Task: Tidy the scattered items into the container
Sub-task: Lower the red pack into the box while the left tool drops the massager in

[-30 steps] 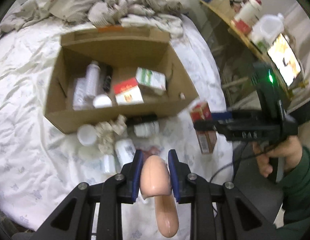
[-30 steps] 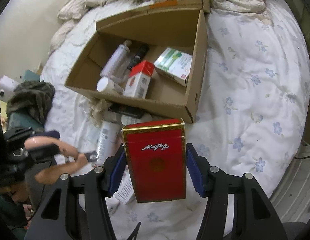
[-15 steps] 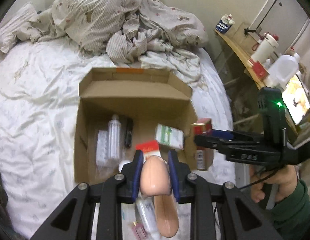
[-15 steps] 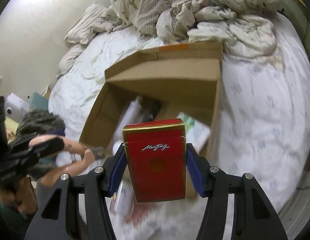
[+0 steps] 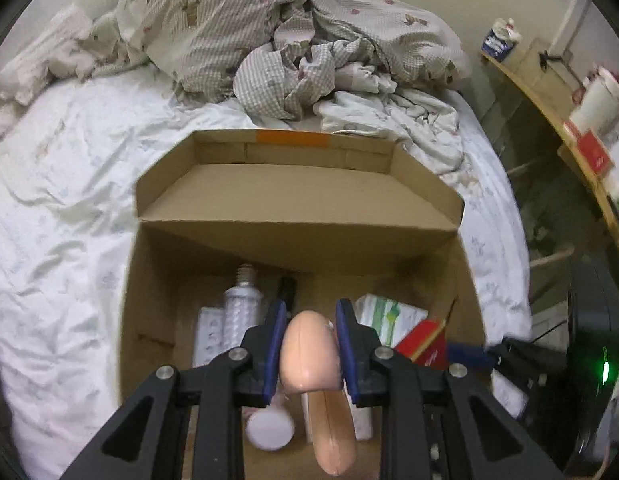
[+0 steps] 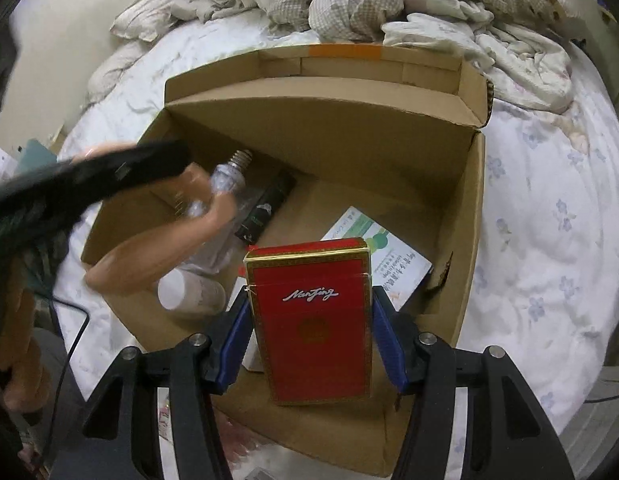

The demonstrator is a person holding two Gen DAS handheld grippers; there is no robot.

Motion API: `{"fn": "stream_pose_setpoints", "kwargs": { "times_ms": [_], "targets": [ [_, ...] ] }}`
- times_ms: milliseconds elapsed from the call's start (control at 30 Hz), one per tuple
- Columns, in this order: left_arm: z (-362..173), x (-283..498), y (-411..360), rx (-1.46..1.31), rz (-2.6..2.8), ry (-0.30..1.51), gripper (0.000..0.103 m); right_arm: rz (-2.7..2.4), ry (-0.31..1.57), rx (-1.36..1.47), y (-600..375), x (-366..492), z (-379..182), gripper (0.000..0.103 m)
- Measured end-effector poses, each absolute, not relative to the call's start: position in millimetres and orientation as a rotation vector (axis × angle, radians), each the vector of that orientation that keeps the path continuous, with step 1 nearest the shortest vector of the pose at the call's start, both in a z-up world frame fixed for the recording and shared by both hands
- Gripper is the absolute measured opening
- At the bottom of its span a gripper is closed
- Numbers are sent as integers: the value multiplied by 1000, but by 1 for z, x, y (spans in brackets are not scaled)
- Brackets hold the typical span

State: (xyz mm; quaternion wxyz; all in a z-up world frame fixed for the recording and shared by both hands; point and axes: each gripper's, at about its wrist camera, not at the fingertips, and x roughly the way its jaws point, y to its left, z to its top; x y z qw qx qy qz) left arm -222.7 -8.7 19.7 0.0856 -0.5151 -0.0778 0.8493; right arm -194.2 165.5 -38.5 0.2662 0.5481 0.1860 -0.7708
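An open cardboard box (image 5: 297,204) (image 6: 389,120) sits on the bed. My left gripper (image 5: 311,322) is shut on a peach-coloured plastic tool (image 5: 313,360) and holds it over the box's inside; the tool also shows in the right wrist view (image 6: 161,240). My right gripper (image 6: 309,312) is shut on a red Nanjing cigarette box (image 6: 313,320), held above the box's near right part; it shows in the left wrist view (image 5: 425,344). Inside lie an LED bulb (image 5: 241,308), a green-white carton (image 6: 381,256), a dark tube (image 6: 265,208) and a white-capped bottle (image 6: 189,292).
Crumpled checked bedding (image 5: 293,40) is piled behind the box. White flowered sheet (image 6: 549,240) surrounds the box. A wooden shelf with jars (image 5: 581,120) stands at the right. Small items lie on the sheet by the box's near edge (image 6: 261,472).
Both grippers have moved forward from beside the box to over its inside, each still holding its item. The loose items on the sheet have dropped out of the left wrist view.
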Motion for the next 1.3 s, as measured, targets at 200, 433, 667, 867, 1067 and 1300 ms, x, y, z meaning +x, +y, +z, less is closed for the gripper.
{"fn": "stream_pose_setpoints", "kwargs": {
  "times_ms": [200,433,667,867,1067,1300],
  "targets": [
    [-4,-241,1,-1556,2504,-259,26,-2074,590,1455,160,-192,-42,61],
    [-23,-245,-2,-1620,2494,-222,26,-2035,613,1456,156,-194,-44,61],
    [-35,-245,-21,-1705,2494,-297,31,-2039,726,1423,150,-190,-50,63],
    [-22,-236,-33,-1745,2549,-265,65,-2046,795,1393,141,-184,-55,79],
    [2,-204,-53,-1700,2626,-268,69,-2117,679,1376,151,-191,-41,79],
    [26,-165,-57,-1656,2656,-182,70,-2182,528,1350,160,-192,-17,79]
  ]
}}
